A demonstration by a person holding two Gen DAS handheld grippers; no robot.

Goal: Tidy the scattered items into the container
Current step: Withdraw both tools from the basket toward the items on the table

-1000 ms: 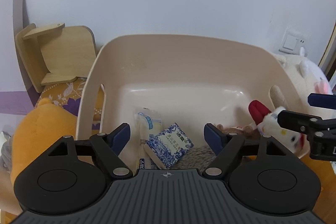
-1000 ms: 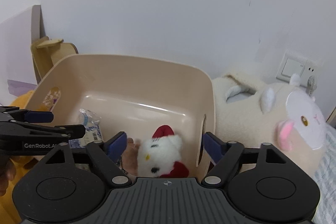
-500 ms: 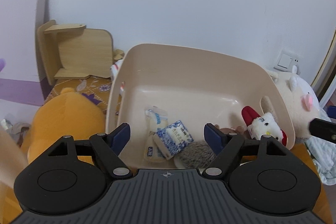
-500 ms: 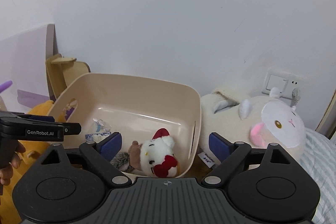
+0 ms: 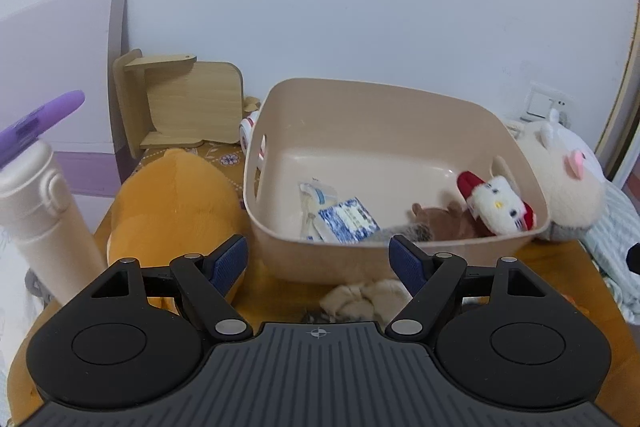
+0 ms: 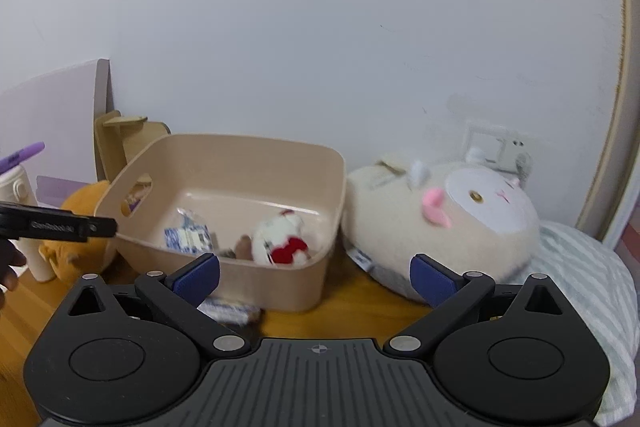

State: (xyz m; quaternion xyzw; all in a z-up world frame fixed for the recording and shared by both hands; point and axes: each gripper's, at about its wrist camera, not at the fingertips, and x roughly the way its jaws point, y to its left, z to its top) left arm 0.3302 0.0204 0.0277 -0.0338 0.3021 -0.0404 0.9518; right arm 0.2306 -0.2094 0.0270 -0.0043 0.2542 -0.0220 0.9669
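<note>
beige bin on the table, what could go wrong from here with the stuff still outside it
1. The beige scrunchie lies tight against the bin wall; a grab by the open left gripper might shove the bin.
2. The white bottle stands upright beside the orange plush; a sideways sweep could topple it.

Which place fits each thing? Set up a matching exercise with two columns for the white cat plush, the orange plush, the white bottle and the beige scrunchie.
1. white cat plush
2. orange plush
3. white bottle
4. beige scrunchie

A. on the table just in front of the beige bin
B. at the far left edge
C. inside the bin
D. against the bin's left outer wall

Pairs: 1-C, 2-D, 3-B, 4-A
</note>
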